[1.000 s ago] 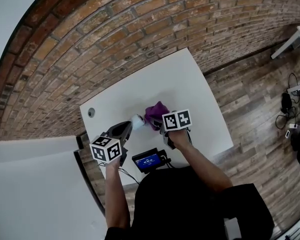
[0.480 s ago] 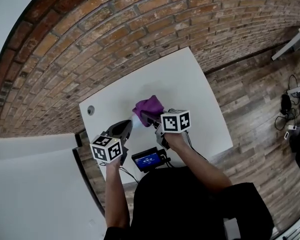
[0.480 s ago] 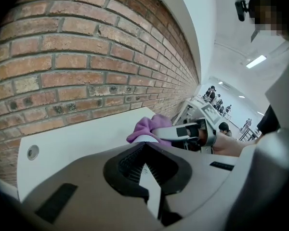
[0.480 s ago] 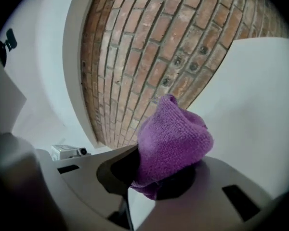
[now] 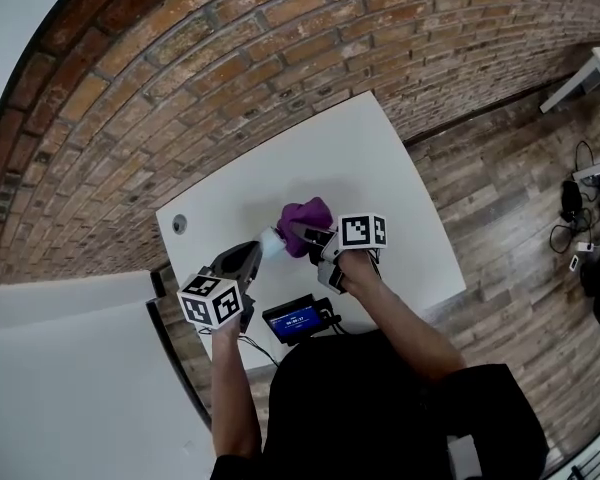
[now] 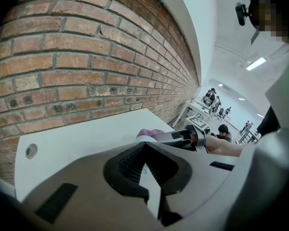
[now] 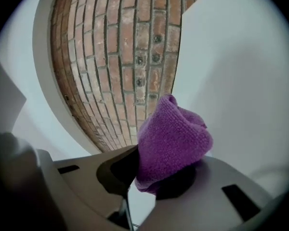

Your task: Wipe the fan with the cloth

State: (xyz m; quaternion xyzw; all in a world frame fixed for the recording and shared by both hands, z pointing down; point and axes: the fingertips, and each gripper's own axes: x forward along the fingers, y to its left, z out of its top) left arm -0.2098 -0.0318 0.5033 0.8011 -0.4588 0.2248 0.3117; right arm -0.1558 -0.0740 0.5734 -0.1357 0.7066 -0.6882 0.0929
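Since a second ago, the right gripper (image 5: 302,232) is shifted slightly up and rolled, the cloth (image 5: 307,213) carried with it. If pressed too hard by the cloth, the fan (image 5: 272,240) could be twisted out of the left gripper (image 5: 257,253). At frame centre, the left jaws are shut on the fan. Just right of it, the right jaws are clamped on the bunched cloth, above the table (image 5: 380,168).
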